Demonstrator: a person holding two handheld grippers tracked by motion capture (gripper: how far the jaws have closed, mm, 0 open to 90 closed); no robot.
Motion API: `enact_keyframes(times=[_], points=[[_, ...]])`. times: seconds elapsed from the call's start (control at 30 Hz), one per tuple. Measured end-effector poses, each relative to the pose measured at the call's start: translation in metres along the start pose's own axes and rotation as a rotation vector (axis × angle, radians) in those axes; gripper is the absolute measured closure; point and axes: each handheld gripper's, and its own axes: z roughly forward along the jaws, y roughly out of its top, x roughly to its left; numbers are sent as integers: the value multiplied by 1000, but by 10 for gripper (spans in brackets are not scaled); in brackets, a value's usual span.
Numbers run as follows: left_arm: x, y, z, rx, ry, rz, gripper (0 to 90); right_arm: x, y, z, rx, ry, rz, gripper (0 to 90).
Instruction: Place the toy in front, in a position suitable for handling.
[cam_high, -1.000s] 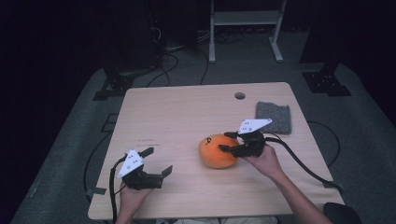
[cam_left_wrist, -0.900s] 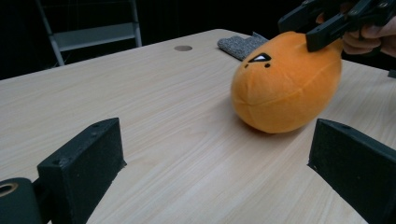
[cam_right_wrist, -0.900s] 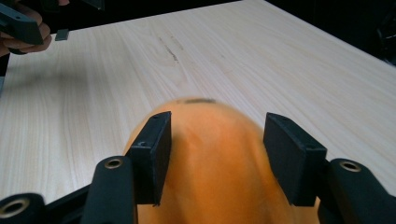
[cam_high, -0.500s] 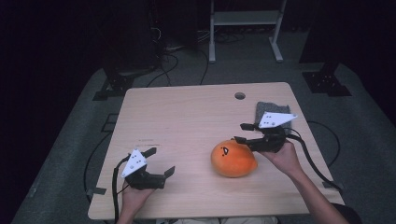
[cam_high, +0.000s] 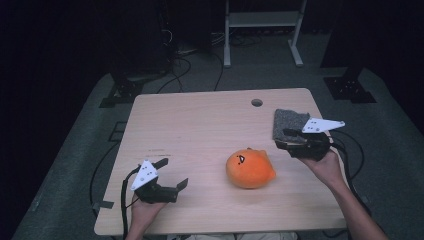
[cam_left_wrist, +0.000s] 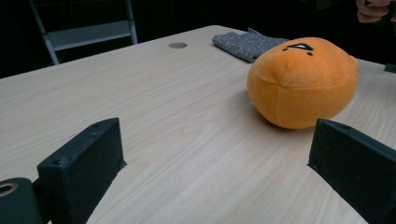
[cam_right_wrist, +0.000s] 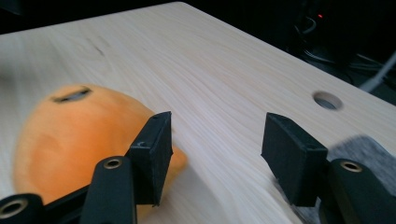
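Left gripper (cam_high: 170, 176): sits in the lower left of the high view, held in the person's left hand (cam_high: 145, 210) near the table's front edge; its jaws stand wide apart with nothing between them, pointing toward the right of the frame.
Left gripper's own view: the two black jaws rise from the lower left and lower right corners, wide apart, with bare wood between them; the toy lies beyond them at the upper right, well apart from both jaws.
Table (cam_high: 200, 125): pale wood, filling the middle of the high view, with a small round hole (cam_high: 257, 102) near its far edge, right of centre.
Orange plush toy (cam_high: 249, 168): lies on the table in the lower middle of the high view, a rounded body with a small dark face mark on top; it sits between the two grippers, closer to the right one, and neither touches it.
Grey cloth (cam_high: 289, 123): lies flat on the table at the right of the high view, beyond and to the right of the toy, its near edge under the right gripper.
Right gripper (cam_high: 286, 139): held in the person's right hand (cam_high: 325, 167) at the right of the high view, just right of the toy and over the near edge of the cloth; its jaws are parted and hold nothing.
Right gripper's own view: the toy shows blurred at the lower left behind the left-hand jaw, the cloth at the lower right by the other jaw, bare table in the gap.
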Motion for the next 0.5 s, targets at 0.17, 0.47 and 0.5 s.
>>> enact_keyframes(times=[0.17, 0.47, 0.5], points=[[0, 0, 1, 4, -1, 1, 27, -20, -19, -5, -5, -53, 47, 408], [0, 0, 0, 2, 1, 4, 27, -55, -51, 5, -1, -151, 143, 404], [0, 0, 0, 1, 1, 4, 27, -55, -51, 5, -1, -151, 143, 404]])
